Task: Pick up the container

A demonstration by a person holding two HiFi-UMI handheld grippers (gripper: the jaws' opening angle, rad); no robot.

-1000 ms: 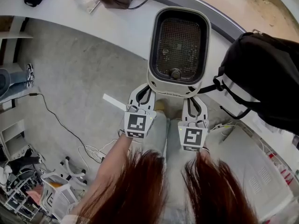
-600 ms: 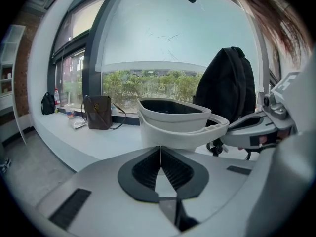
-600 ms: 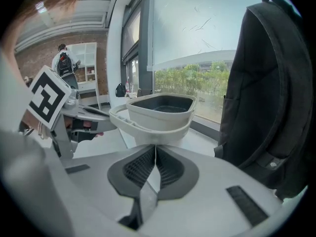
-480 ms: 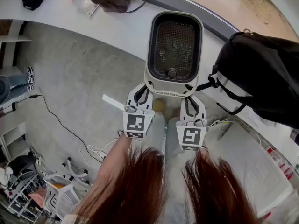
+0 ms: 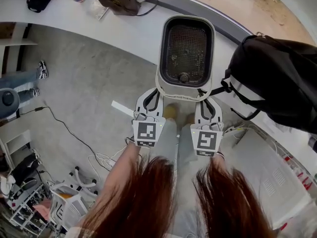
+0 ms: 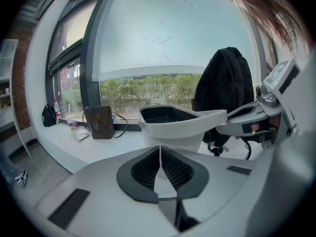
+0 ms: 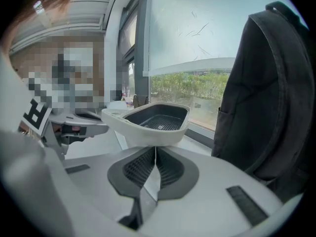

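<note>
White ledge [image 5: 124, 31] | container [image 5: 187, 48] held above | left gripper [image 5: 158, 90], right gripper [image 5: 201, 92]: jaws clenched on near rim

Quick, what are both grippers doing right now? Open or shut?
Left gripper: jaws closed on the rim of the white container.
Right gripper: jaws closed on the same container's rim.

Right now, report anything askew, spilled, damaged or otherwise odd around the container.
Nothing is spilled or visibly damaged. The container looks level, pinched at its near rim by the left tongs and right tongs. Only oddity: both grips are on that one edge, so the far end may sag.
</note>
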